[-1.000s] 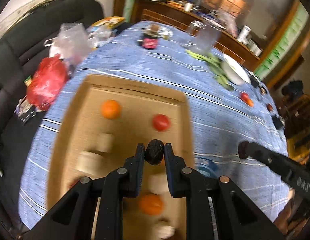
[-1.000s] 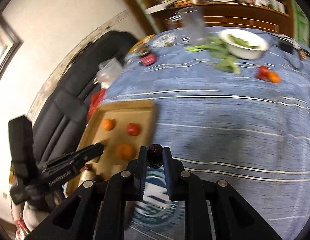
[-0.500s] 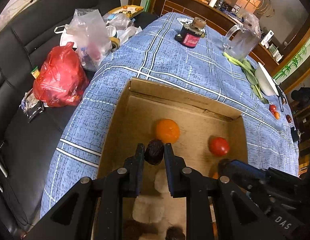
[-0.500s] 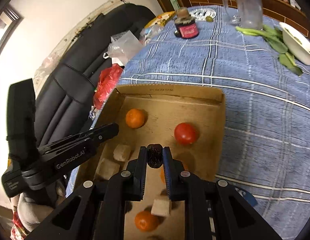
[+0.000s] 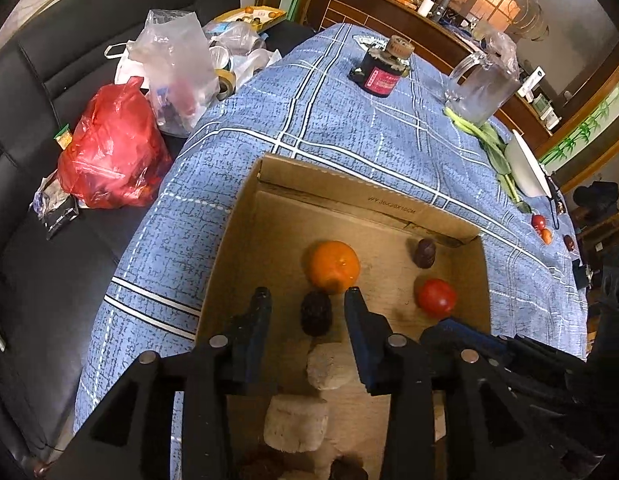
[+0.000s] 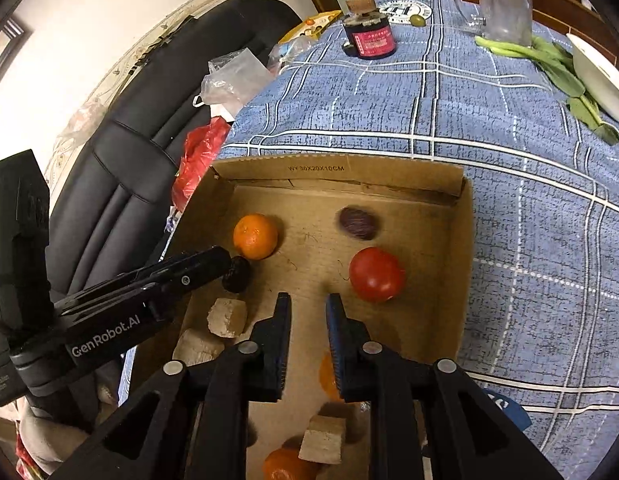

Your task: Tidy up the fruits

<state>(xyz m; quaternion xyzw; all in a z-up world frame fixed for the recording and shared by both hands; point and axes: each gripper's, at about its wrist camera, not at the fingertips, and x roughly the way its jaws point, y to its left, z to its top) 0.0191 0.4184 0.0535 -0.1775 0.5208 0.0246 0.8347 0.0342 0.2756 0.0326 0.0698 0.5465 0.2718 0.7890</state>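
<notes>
An open cardboard box [image 5: 341,196] [image 6: 337,170] on the blue checked cloth holds an orange [image 5: 333,266] [image 6: 255,236], a red tomato [image 5: 436,298] [image 6: 376,274] and beige blocks [image 5: 333,364]. My left gripper [image 5: 307,308] hangs in the box with its jaws opening. A dark wrinkled fruit [image 5: 316,312] [image 6: 238,274] sits between its fingers, and the pads stand clear of it. My right gripper [image 6: 308,310] is also opening over the box floor, with nothing between its fingers. A second dark fruit [image 6: 357,222] [image 5: 424,252] lies near the far wall.
Beyond the box stand a corked dark jar [image 5: 383,68], a glass mug [image 5: 479,88], leafy greens [image 6: 549,60] and a white bowl [image 6: 601,80]. Small tomatoes [image 5: 540,226] lie at the table's right. A red bag [image 5: 109,152] and clear plastic bags [image 5: 173,68] rest on the black sofa at left.
Both grippers were shut on dark fruits and have opened. The right one's fruit now lies by the box's far wall; the left one's sits loose between the fingers.
</notes>
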